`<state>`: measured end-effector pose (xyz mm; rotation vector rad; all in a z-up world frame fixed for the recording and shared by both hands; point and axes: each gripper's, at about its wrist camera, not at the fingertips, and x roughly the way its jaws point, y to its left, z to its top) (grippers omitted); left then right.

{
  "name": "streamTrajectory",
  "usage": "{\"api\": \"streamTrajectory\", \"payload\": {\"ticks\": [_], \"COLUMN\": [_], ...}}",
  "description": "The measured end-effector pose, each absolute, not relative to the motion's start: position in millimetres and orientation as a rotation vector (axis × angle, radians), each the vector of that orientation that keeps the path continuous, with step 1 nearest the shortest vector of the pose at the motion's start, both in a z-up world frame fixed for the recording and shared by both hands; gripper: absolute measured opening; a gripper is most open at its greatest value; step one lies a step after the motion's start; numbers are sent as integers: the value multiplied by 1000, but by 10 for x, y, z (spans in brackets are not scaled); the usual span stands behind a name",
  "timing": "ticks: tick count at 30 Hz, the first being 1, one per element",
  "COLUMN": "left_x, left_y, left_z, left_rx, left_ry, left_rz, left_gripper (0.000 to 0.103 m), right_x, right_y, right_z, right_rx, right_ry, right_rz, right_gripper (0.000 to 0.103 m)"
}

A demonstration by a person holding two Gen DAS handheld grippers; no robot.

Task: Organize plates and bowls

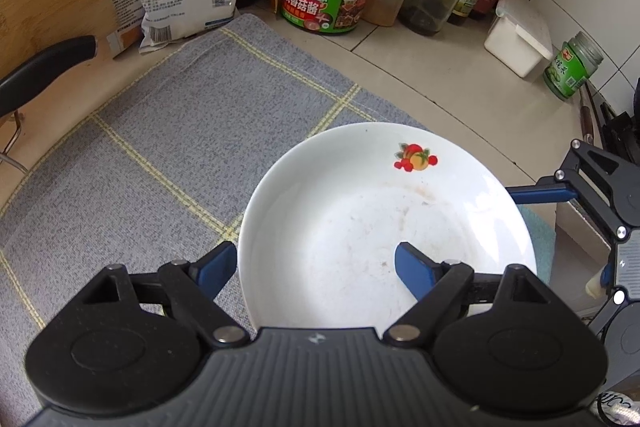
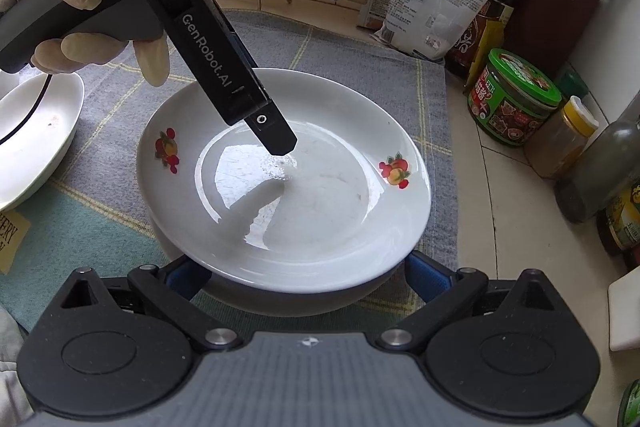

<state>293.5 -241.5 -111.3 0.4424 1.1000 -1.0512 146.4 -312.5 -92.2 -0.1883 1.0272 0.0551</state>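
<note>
White plate (image 2: 304, 195) on grey checked cloth (image 1: 168, 131), both grippers at its rim.
Left gripper (image 1: 316, 267): fingers spread, rim between, one pad over the plate. Right gripper (image 2: 308, 277): fingers apart, flanking near edge; contact unclear. Jars (image 2: 514, 99) right.

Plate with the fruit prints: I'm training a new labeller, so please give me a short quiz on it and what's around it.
1. True or false: the plate lies upside down.
2. How many fruit prints show on it in the right wrist view?
3. The green-lidded jar stands: A on the plate, B on the counter, C in a hand.
Key: 1 false; 2 two; 3 B.
</note>
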Motion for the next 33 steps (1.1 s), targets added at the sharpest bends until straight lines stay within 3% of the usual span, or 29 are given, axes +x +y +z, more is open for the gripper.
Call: {"api": "streamTrajectory", "payload": {"ticks": [24, 33], "left_x": [2845, 2728], "left_y": [-2271, -2176], "left_z": [-980, -850], "left_rx": [480, 500], "left_ry": [1041, 956], "left_rz": [-1026, -992], "left_gripper": [86, 89], "right_x": [1408, 1385], "right_y": [-3106, -3179], "right_z": [-923, -767], "right_rx": [-148, -111], "right_ry": [1066, 1003], "right_rz": [102, 32], "right_gripper": [103, 103]}}
